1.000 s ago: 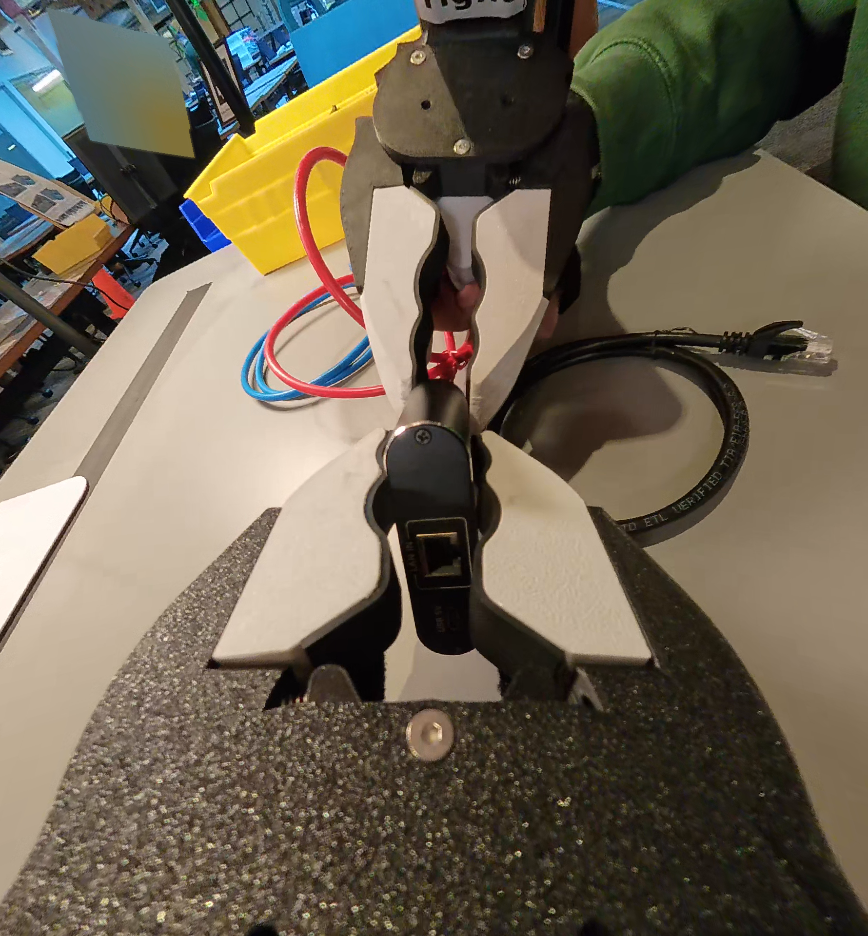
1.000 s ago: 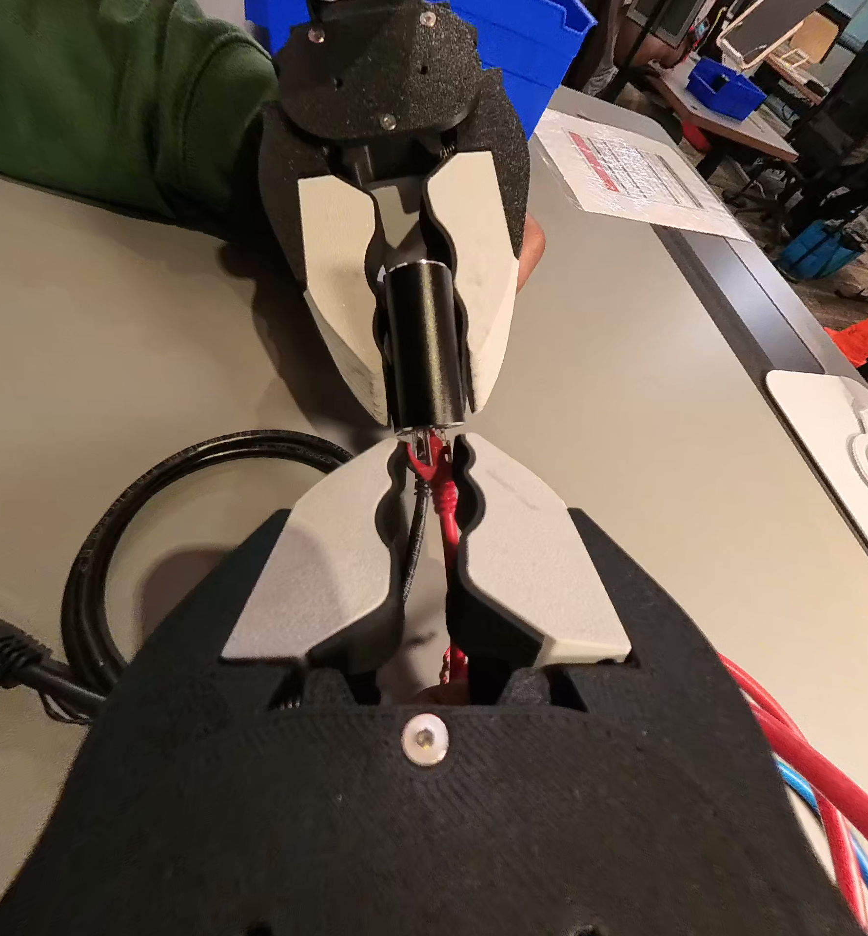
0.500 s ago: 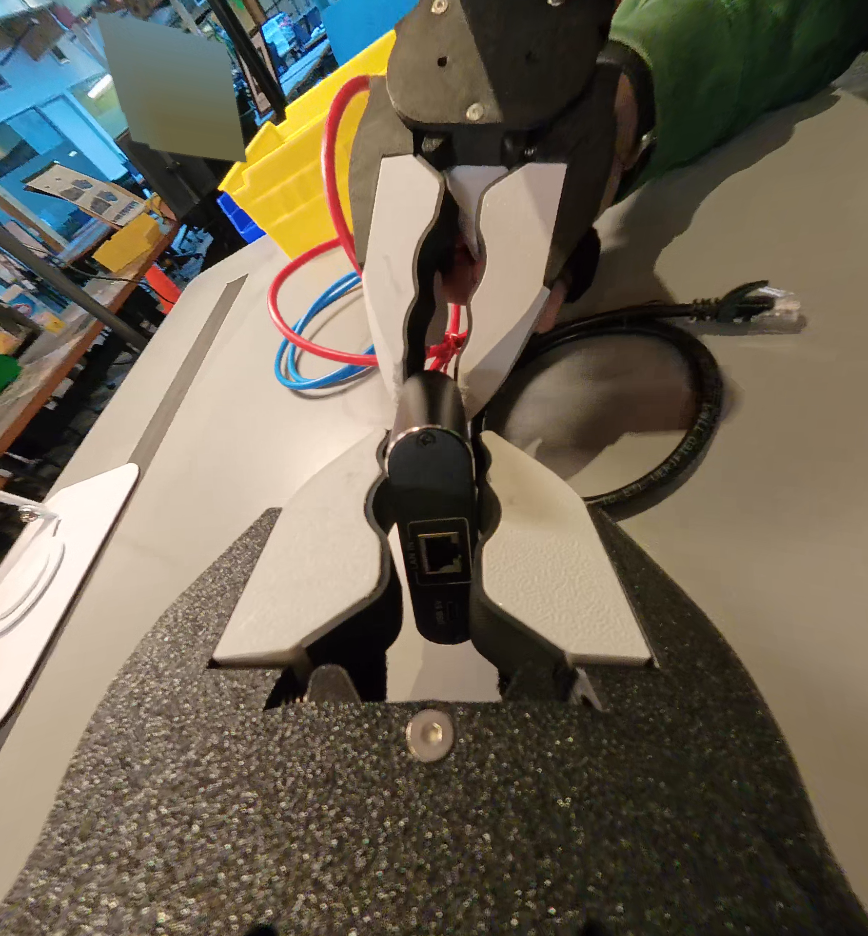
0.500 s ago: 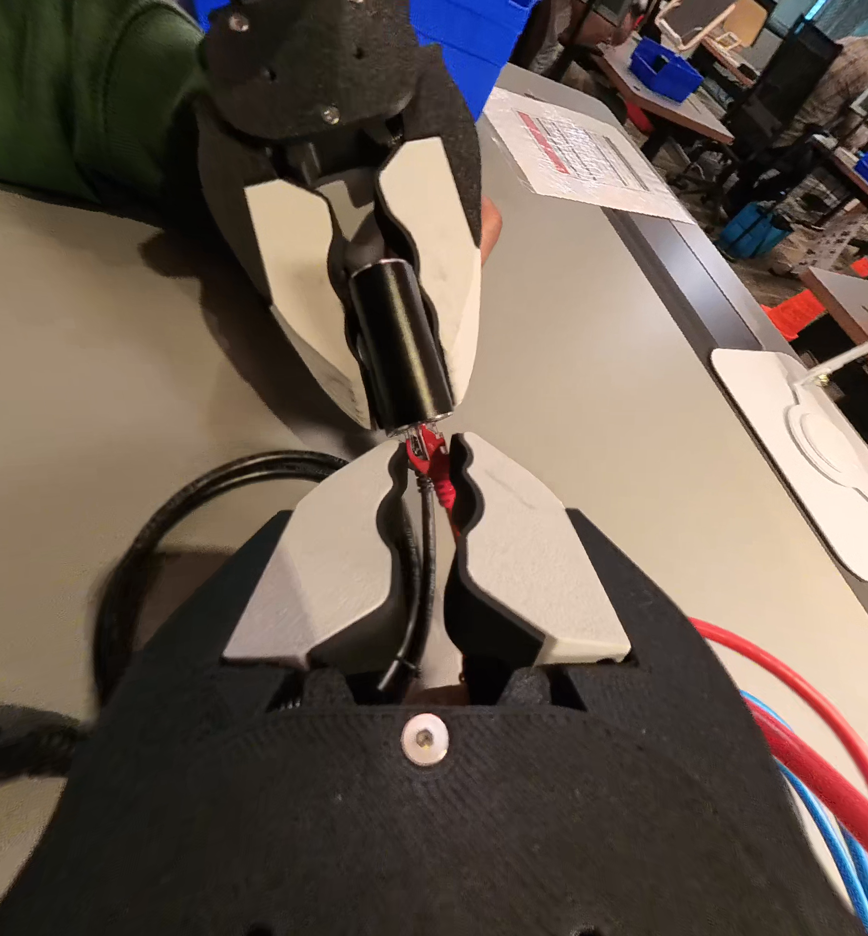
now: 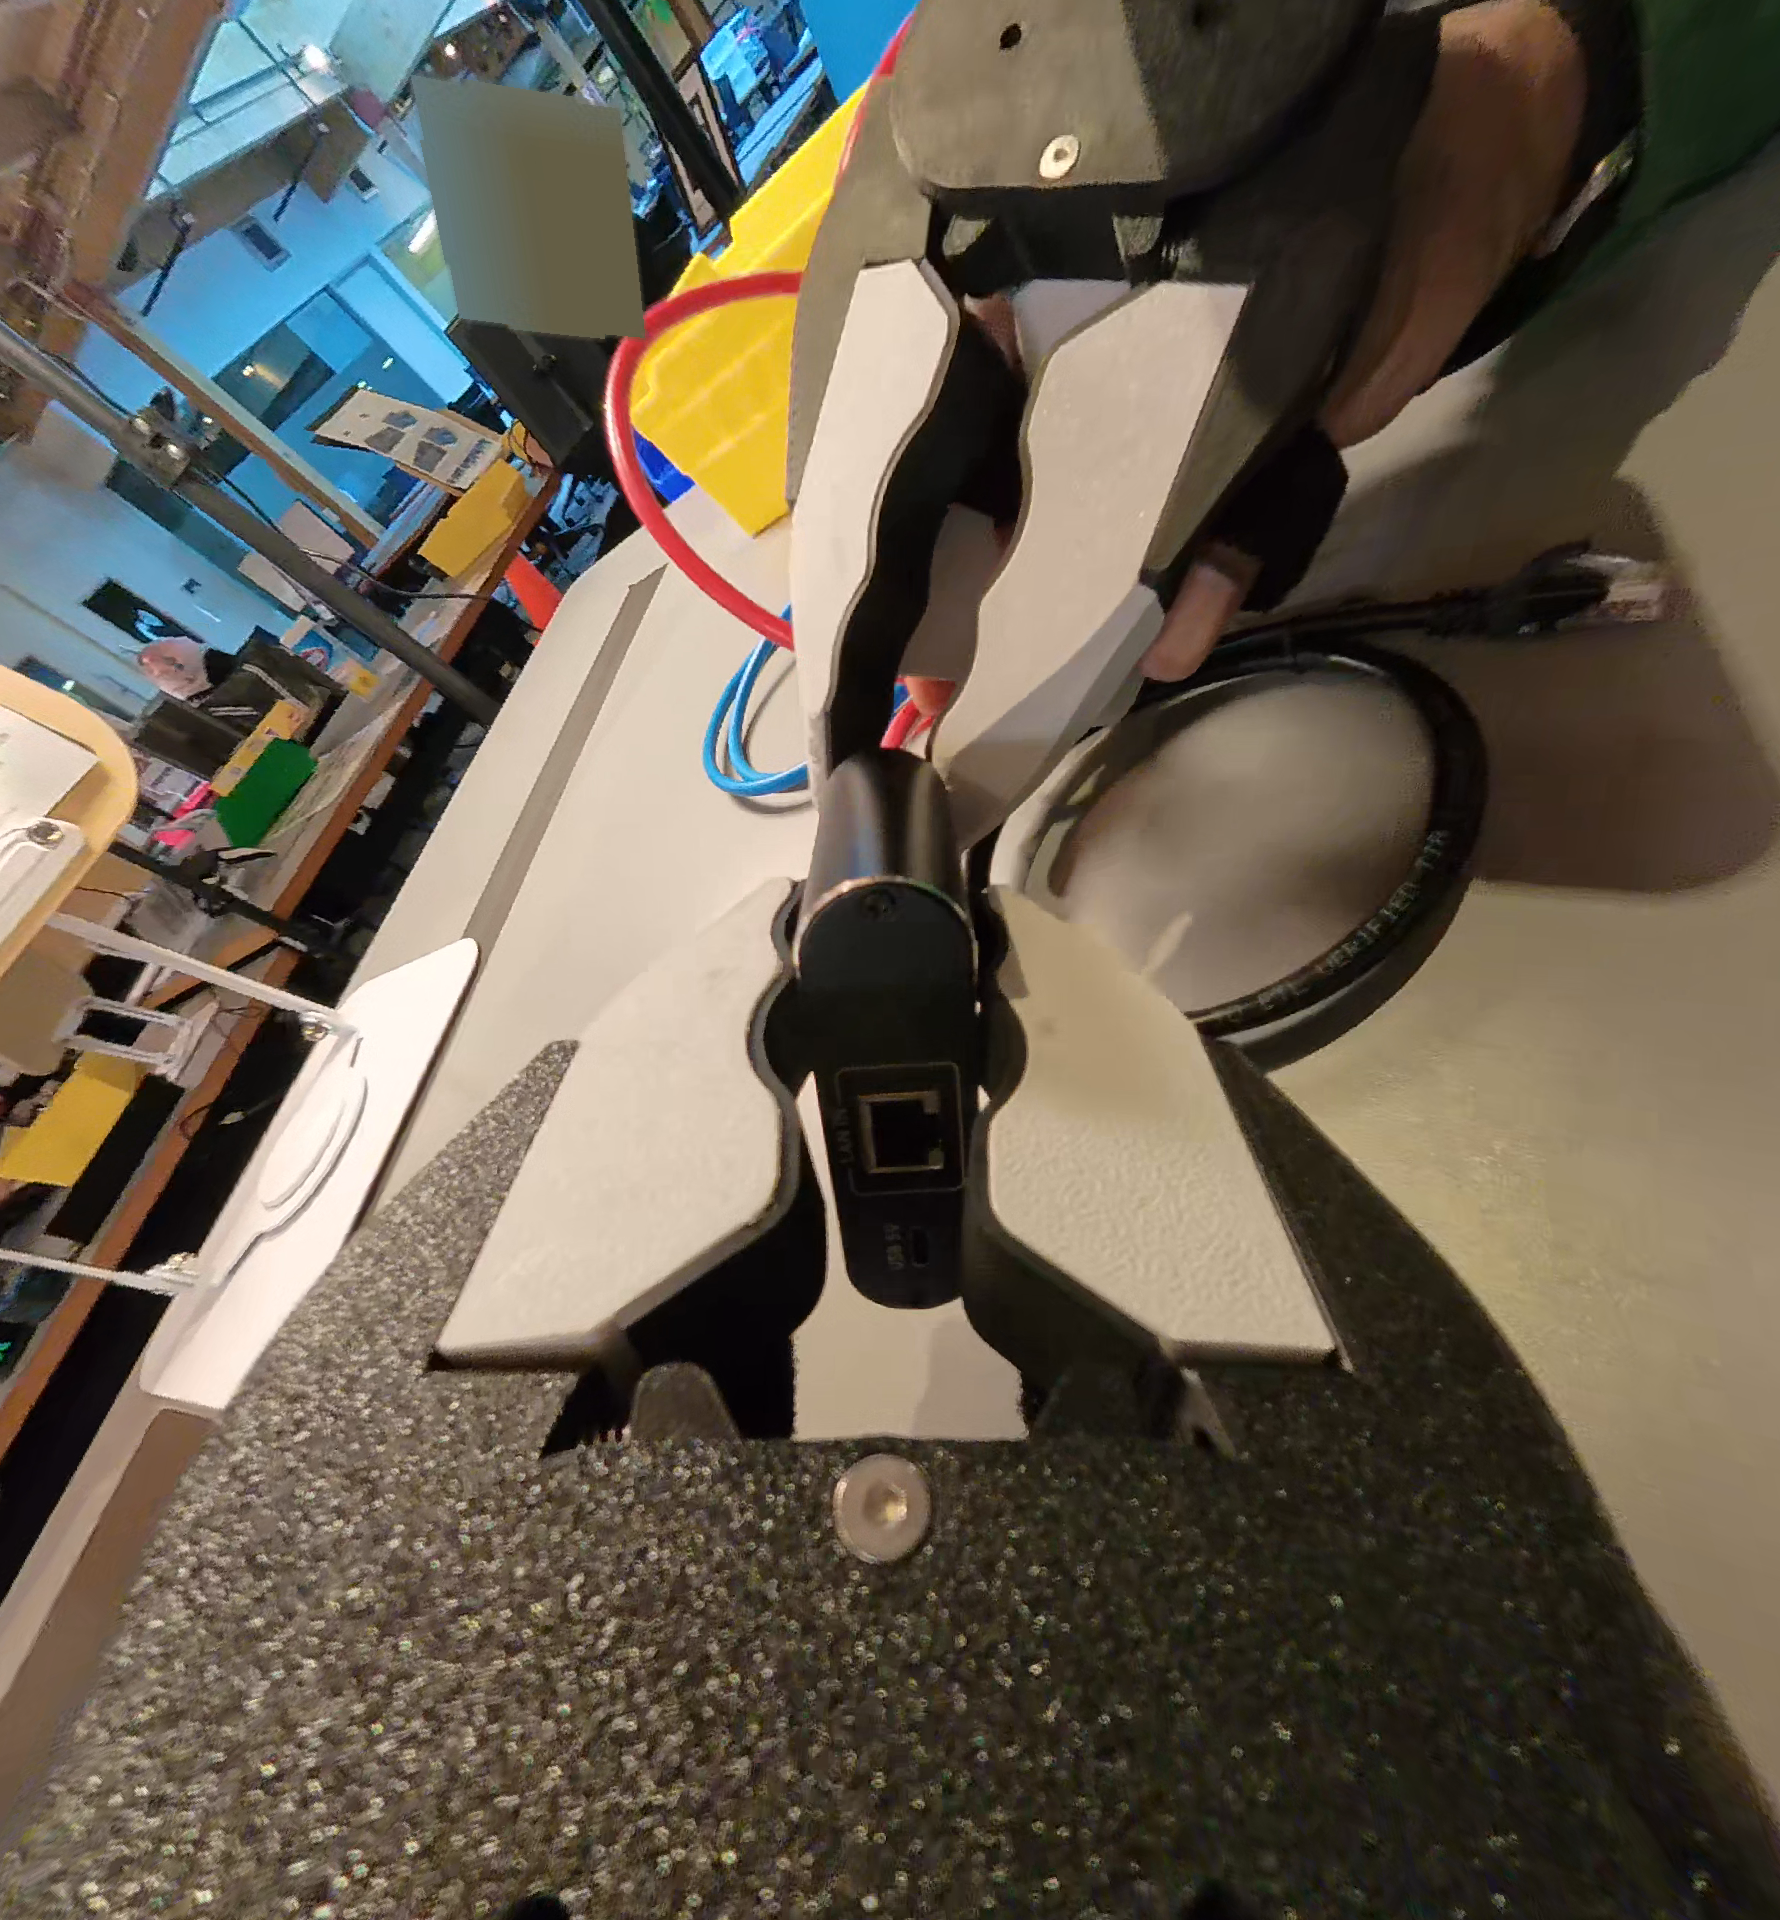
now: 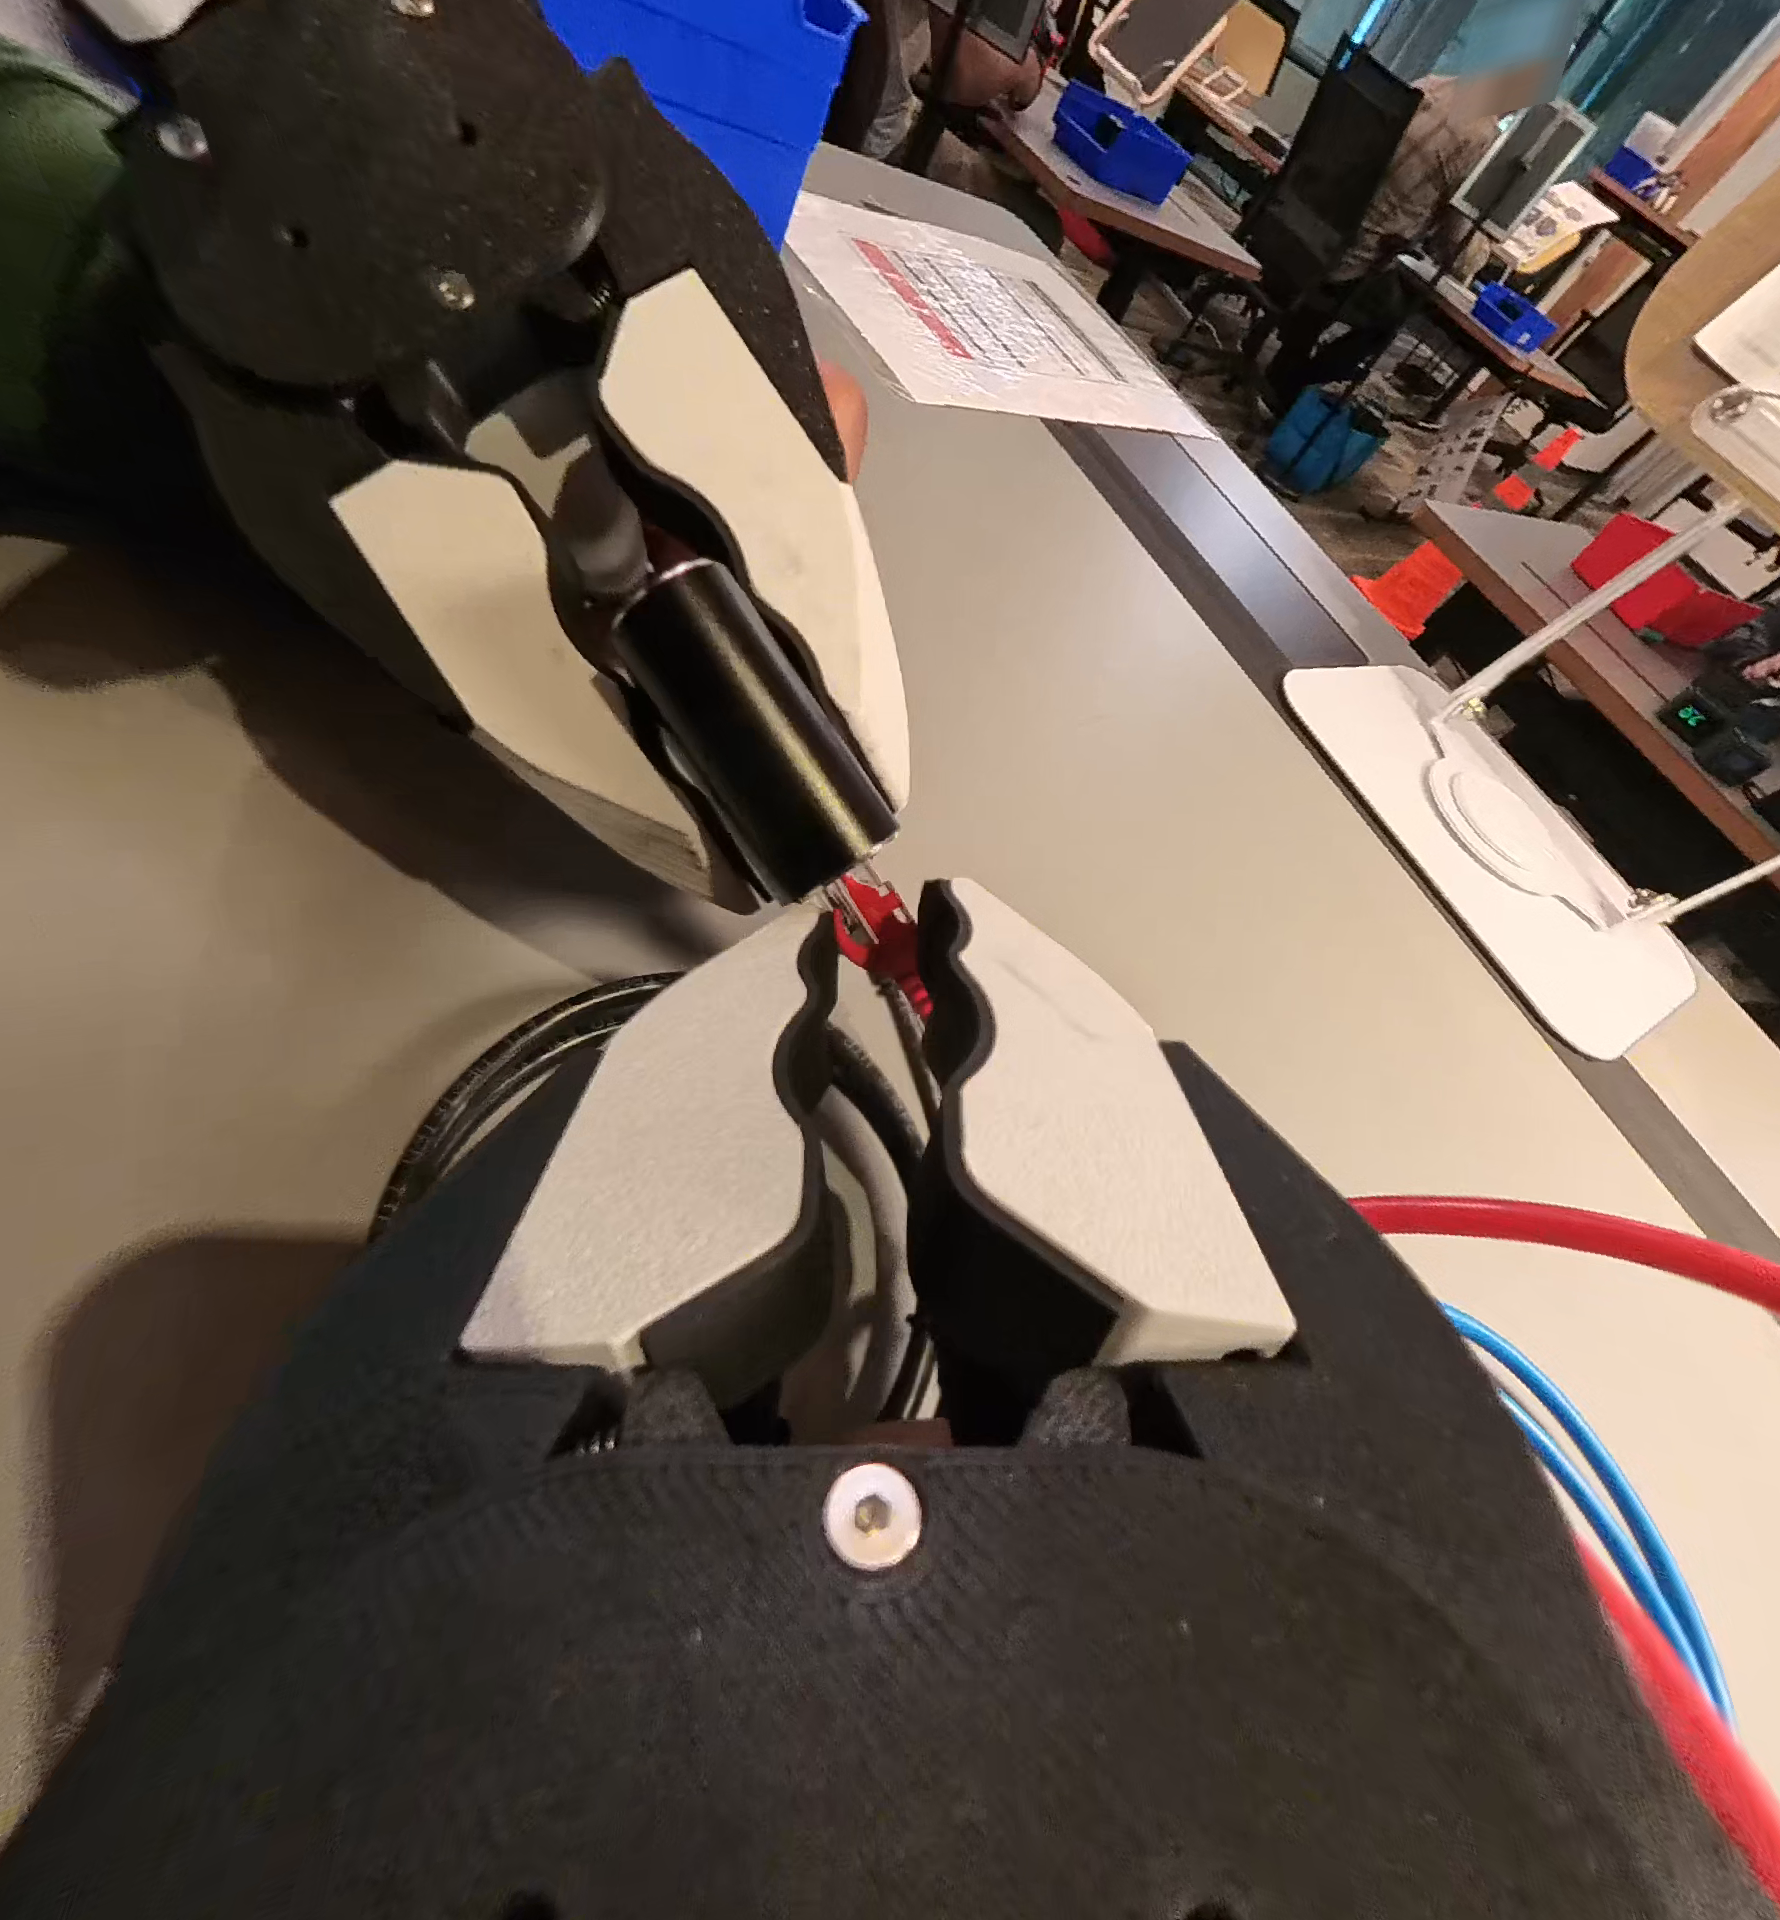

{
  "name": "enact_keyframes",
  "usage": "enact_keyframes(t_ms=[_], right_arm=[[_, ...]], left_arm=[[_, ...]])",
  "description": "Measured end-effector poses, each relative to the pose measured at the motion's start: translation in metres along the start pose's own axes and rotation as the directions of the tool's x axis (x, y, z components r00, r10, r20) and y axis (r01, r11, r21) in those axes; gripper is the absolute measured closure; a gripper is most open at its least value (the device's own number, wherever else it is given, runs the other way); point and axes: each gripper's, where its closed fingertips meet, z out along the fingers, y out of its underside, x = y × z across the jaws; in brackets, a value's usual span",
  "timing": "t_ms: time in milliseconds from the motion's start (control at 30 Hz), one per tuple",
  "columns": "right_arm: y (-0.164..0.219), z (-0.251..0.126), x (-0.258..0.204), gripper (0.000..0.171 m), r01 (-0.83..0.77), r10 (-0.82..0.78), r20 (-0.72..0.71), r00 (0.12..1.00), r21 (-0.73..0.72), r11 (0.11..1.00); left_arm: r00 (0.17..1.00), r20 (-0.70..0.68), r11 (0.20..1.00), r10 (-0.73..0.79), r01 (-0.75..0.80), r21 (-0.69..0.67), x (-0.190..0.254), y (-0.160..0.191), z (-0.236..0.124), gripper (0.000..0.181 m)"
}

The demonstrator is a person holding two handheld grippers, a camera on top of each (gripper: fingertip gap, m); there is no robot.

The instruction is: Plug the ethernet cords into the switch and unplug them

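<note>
My left gripper [image 5: 891,914] is shut on a black oval switch [image 5: 891,1039], whose empty port faces the left wrist camera. My right gripper [image 5: 891,727] meets it tip to tip. In the right wrist view my right gripper [image 6: 875,925] is shut on the red plug [image 6: 870,925] of the red cord [image 6: 1592,1257]. The plug's clear tip sits at the end of the switch [image 6: 751,727]; how deep it goes is hidden. Both grippers are held above the grey table [image 6: 1125,727].
A coiled black cord [image 5: 1426,831] with a free plug and a blue cord [image 5: 740,748] lie on the table under the grippers. A yellow bin [image 5: 730,395] and a blue bin [image 6: 720,94] stand behind. A white stand base [image 6: 1488,862] and a paper sheet [image 6: 990,322] lie near the table's edge. My two grippers' fingertips are within a few centimetres of each other.
Both grippers have risen and tilted together, still joined at the switch and the red plug. The red cord's loop has lifted with them. The black cord stays on the table.
</note>
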Motion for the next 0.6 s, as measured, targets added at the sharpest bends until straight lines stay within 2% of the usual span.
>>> enact_keyframes(t_ms=[100,167,200,300,500,600], right_arm=[[0.002,0.0,0.003,0.156,-0.023,0.023,-0.036,0.999,-0.019,1.0],[0.006,-0.008,0.031,0.157,-0.052,0.048,-0.16,0.986,-0.016,0.999],[0.006,-0.013,0.044,0.156,-0.086,0.085,-0.164,0.983,0.005,0.996],[0.015,-0.022,0.059,0.156,-0.115,0.113,-0.144,0.983,-0.005,0.993],[0.042,-0.014,0.054,0.156,-0.216,0.215,-0.027,0.976,-0.136,0.967],[0.054,-0.009,0.051,0.155,-0.246,0.248,-0.012,0.969,-0.175,0.953]], left_arm=[[0.999,0.028,1.0,0.03,-0.03,-0.009,-0.003,0.0,-0.001,0.153],[0.999,0.009,0.999,0.044,-0.045,0.009,-0.001,-0.001,-0.006,0.153],[0.999,0.011,0.999,0.04,-0.04,0.01,-0.001,0.0,-0.007,0.153],[1.0,0.014,1.0,-0.007,0.007,0.014,-0.004,0.0,-0.007,0.153],[0.973,-0.002,0.973,-0.229,0.229,-0.009,-0.016,0.011,-0.006,0.153],[0.962,-0.014,0.962,-0.271,0.271,-0.003,-0.019,0.012,-0.009,0.153]])
